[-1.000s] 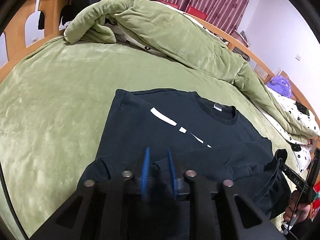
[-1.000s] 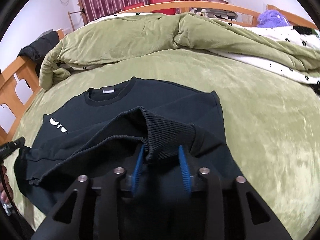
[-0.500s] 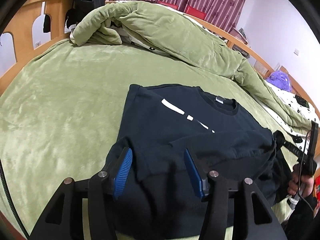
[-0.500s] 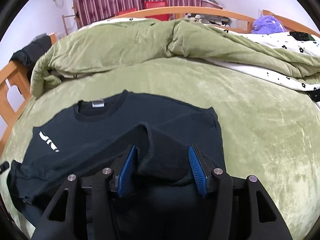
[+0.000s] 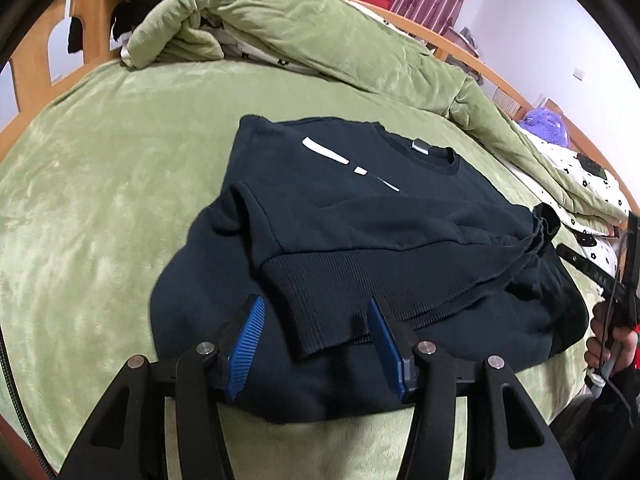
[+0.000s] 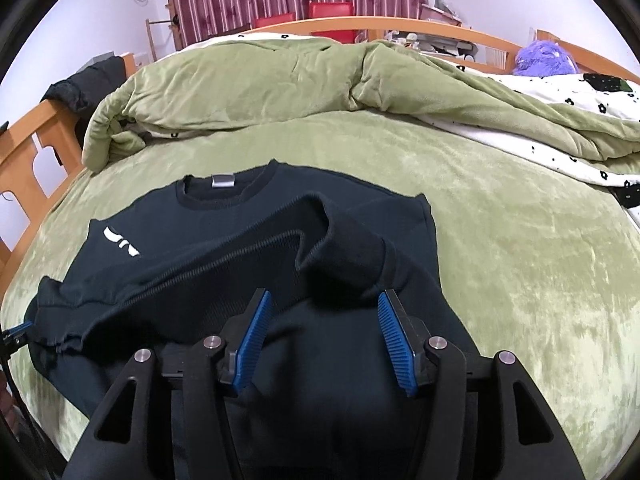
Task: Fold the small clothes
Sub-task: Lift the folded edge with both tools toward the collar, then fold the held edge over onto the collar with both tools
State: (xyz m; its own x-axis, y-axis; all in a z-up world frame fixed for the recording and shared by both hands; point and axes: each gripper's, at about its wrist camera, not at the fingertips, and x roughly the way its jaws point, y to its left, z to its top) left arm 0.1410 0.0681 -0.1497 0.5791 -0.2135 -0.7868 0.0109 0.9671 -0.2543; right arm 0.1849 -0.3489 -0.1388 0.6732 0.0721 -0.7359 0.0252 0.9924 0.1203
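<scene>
Left wrist view: my left hand-held gripper (image 5: 316, 318) has just opened, its jaws gaping over the folded black ribbed-hem sweatshirt (image 5: 360, 216) on the green plush bed (image 5: 100, 168); my right hand-held gripper (image 6: 322, 314) has too, gripping nothing. Its bulk hides the garment's near edge.

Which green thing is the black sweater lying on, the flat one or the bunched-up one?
The flat green sheet. The black sweater lies spread on it, while the bunched-up green quilt is heaped farther back, apart from the sweater.

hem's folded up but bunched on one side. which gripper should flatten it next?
Probably the right. The right gripper hangs open just short of the raised hump in the sweatshirt, where the ribbed hem stands up in a loop. Ahead of the left gripper, also open, the hem already lies fairly flat.
</scene>
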